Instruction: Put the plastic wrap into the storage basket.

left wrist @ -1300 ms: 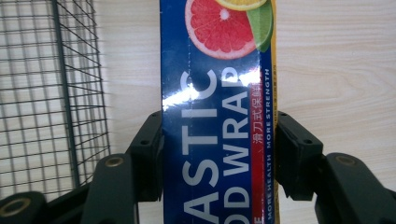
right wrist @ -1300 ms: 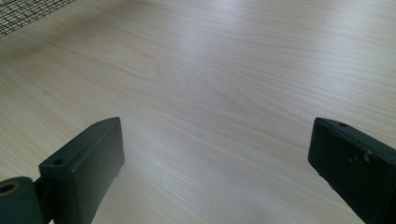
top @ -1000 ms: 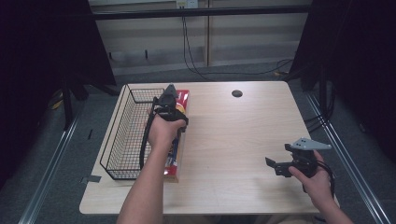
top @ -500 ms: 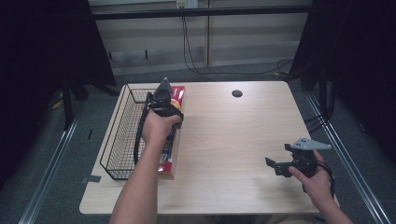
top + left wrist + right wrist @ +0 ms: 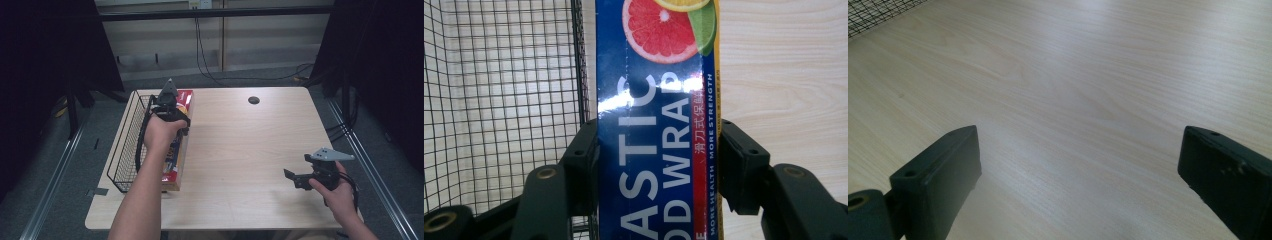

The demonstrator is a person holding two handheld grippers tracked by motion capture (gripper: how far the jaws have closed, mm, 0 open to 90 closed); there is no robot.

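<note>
- The left gripper [image 5: 172,107] clamps its jaws on the long plastic wrap box [image 5: 656,130], which is tipped up beside the wire basket [image 5: 127,150].
- The box isn't in the basket yet; by my reckoning, lifting it over the rim remains.
- The right gripper [image 5: 300,177] rests wide open over the table [image 5: 250,150], holding nothing.

In the high view, the wire basket [image 5: 131,145] is sitting on the table [image 5: 240,150] at the left of the frame. The plastic wrap box [image 5: 176,152] is lying just beside the basket's right wall, running lengthwise from upper to lower frame. The left gripper [image 5: 169,102] is sitting over the box's upper end, its jaws pressing on both long sides. The right gripper [image 5: 292,177] is hovering over bare table at lower right, well apart from the box. A small round hole [image 5: 253,100] is lying at upper centre.
</note>
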